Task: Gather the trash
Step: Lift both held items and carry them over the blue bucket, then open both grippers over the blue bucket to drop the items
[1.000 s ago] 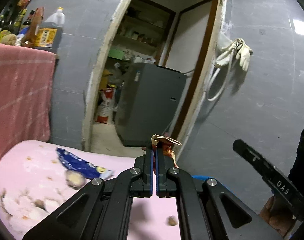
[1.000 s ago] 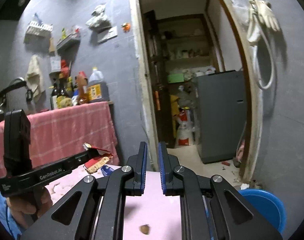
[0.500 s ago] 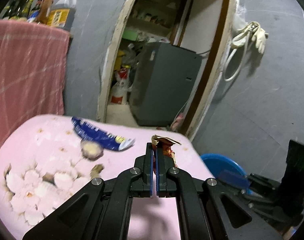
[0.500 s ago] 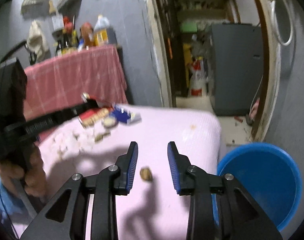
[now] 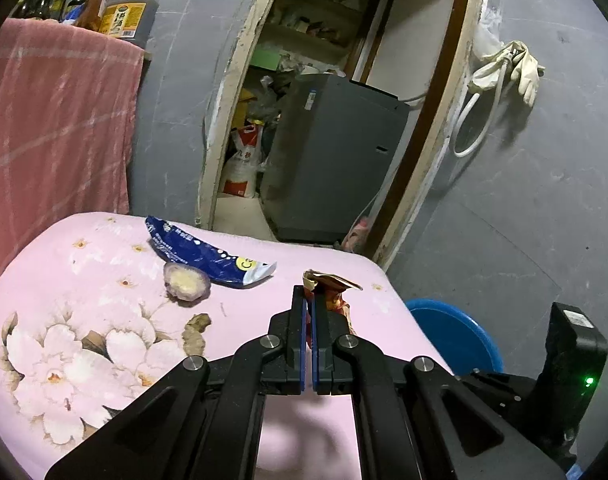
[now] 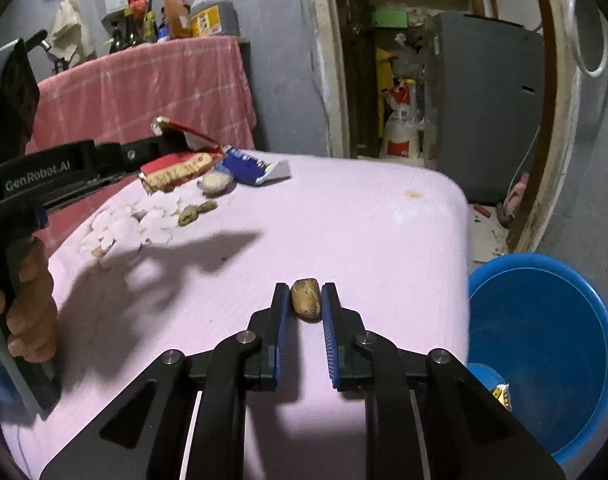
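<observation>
My left gripper [image 5: 310,300] is shut on a red and gold snack wrapper [image 5: 331,287] and holds it above the pink table [image 5: 83,272]; the wrapper also shows in the right wrist view [image 6: 175,168]. My right gripper [image 6: 306,294] is open and low on the table, with a small brown peel scrap [image 6: 306,299] between its fingertips. A blue wrapper [image 5: 207,254], a round purple-skinned slice [image 5: 185,280] and a brown scrap [image 5: 195,332] lie on the table. A blue bucket [image 6: 544,344] stands on the floor at the table's right.
A pink-cloth-covered counter [image 6: 151,88] with bottles stands behind the table. An open doorway with a grey appliance [image 5: 336,156] lies beyond. Gloves and a hose [image 5: 500,80] hang on the grey wall. A wrapper piece [image 6: 502,396] lies in the bucket.
My right gripper has opened, tipped down and come down around the brown scrap. My left gripper has tilted down toward the table, still holding the wrapper.
</observation>
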Demonstrator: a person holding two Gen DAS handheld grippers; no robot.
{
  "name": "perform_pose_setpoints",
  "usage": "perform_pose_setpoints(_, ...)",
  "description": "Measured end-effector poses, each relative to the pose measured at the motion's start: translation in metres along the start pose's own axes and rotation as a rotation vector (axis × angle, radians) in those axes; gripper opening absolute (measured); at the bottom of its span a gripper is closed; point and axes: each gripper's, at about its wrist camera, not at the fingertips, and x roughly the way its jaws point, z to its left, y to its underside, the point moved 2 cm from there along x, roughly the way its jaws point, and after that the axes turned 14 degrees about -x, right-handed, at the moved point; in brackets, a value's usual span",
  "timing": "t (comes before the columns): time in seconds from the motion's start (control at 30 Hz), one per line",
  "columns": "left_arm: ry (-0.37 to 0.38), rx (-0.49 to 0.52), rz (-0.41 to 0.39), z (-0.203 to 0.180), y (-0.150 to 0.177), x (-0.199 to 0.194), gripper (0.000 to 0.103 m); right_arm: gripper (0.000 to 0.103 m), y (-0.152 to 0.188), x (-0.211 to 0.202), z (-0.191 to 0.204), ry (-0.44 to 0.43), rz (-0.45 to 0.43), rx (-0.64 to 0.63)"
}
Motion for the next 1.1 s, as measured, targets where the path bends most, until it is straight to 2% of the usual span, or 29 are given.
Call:
perform_pose_setpoints(0.13, 0.019, 0.015, -0.011, -0.012, 0.000, 0.002, 0.000, 0.014, -0.011, -0.024, -0.013, 0.050, -0.090, 0.029)
perform_pose_setpoints(0.33, 0.088, 0.052, -0.031, -0.052, 0.006, 0.008, 0.000, 0.014, -0.030, -0.093, -0.039, 0.214, -0.295, 0.037)
perform_pose_setpoints(0.5, 0.151, 0.096, -0.026, -0.094, 0.016, 0.019, 0.000, 0.014, -0.030, -0.132, -0.063, 0.332, -0.366, 0.063)
perform_pose_setpoints(0.67, 0.208, 0.138, -0.010, -0.136, 0.028, 0.036, 0.000, 0.014, -0.014, -0.154, -0.093, 0.418, -0.379, 0.118)
perform_pose_setpoints(0.8, 0.231, 0.162, 0.017, -0.159, 0.037, 0.051, 0.000, 0.014, -0.001, -0.162, -0.111, 0.452, -0.367, 0.164)
perform_pose_setpoints(1.1, 0.197, 0.175, 0.148, -0.174, 0.061, 0.097, 0.000, 0.015, 0.035, -0.149, -0.149, 0.466, -0.278, 0.274)
